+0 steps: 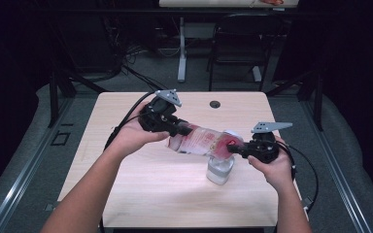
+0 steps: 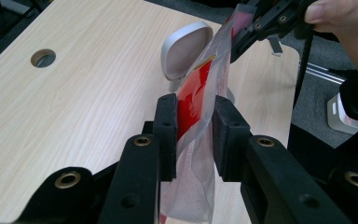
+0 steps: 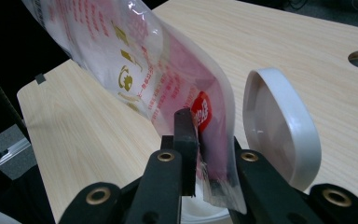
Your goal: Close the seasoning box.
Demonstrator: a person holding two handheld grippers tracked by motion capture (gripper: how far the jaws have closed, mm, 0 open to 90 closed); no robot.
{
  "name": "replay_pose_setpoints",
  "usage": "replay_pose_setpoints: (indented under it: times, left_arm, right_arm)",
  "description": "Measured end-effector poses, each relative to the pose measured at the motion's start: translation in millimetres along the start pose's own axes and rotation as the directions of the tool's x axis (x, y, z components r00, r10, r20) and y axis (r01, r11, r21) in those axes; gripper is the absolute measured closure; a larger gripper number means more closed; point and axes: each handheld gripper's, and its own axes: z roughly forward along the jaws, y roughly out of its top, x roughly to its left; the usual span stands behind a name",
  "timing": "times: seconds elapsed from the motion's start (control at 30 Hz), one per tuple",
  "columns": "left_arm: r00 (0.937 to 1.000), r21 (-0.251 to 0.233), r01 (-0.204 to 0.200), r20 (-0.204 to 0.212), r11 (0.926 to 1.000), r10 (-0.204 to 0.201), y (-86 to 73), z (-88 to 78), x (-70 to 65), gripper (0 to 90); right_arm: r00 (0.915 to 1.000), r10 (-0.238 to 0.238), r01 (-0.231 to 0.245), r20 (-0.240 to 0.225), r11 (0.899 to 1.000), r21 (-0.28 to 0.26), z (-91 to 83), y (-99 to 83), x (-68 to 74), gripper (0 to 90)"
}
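A clear plastic pouch (image 1: 199,141) with red and white print hangs level above the table, stretched between both grippers. My left gripper (image 1: 182,130) is shut on its left end; in the left gripper view the pads (image 2: 165,126) press the pouch (image 2: 193,93) from both sides. My right gripper (image 1: 230,148) is shut on the other end, and its left pad (image 3: 186,135) pinches the pouch's edge (image 3: 135,60). Under that end stands a small white tub (image 1: 220,171), its hinged lid (image 3: 279,130) flipped open and upright. The same lid (image 2: 186,49) shows beyond the left jaws.
The light wooden table (image 1: 141,194) has a round cable hole (image 1: 215,104) near its far edge. A dark chair (image 1: 238,43) and a white table leg (image 1: 181,48) stand on the floor behind. Black cables trail from both grippers.
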Motion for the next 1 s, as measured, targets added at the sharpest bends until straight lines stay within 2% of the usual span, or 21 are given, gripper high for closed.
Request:
replay_pose_setpoints:
  times: [0.23,0.4,0.57,0.73,1.0]
  left_arm:
    - [0.9995,-0.022,0.033,0.005,0.9992,-0.033,-14.7,-2.1,4.3,74.1]
    - [0.9993,-0.024,0.037,0.008,0.9990,-0.037,-20.5,-3.0,6.2,74.5]
    - [0.9989,-0.046,0.047,0.006,0.9978,-0.047,-27.9,-3.5,7.4,75.3]
    - [0.9983,-0.050,0.057,0.011,0.9971,-0.057,-33.1,-3.9,9.5,75.5]
    - [0.9962,-0.070,0.087,0.015,0.9938,-0.086,-42.6,-3.7,13.4,75.1]
  right_arm:
    - [0.9999,-0.007,0.006,-0.011,0.999,-0.031,1.5,1.7,2.1,83.9]
    - [0.9997,-0.016,0.015,-0.016,0.999,-0.052,2.5,2.2,2.8,82.6]
    - [0.9993,-0.021,0.019,-0.031,0.998,-0.064,2.1,1.7,2.0,81.0]
    - [0.9988,-0.015,0.012,-0.047,0.998,-0.066,0.5,0.8,-0.9,80.2]
    - [0.9971,-0.020,0.018,-0.073,1.000,-0.025,5.8,-3.4,-4.1,79.2]
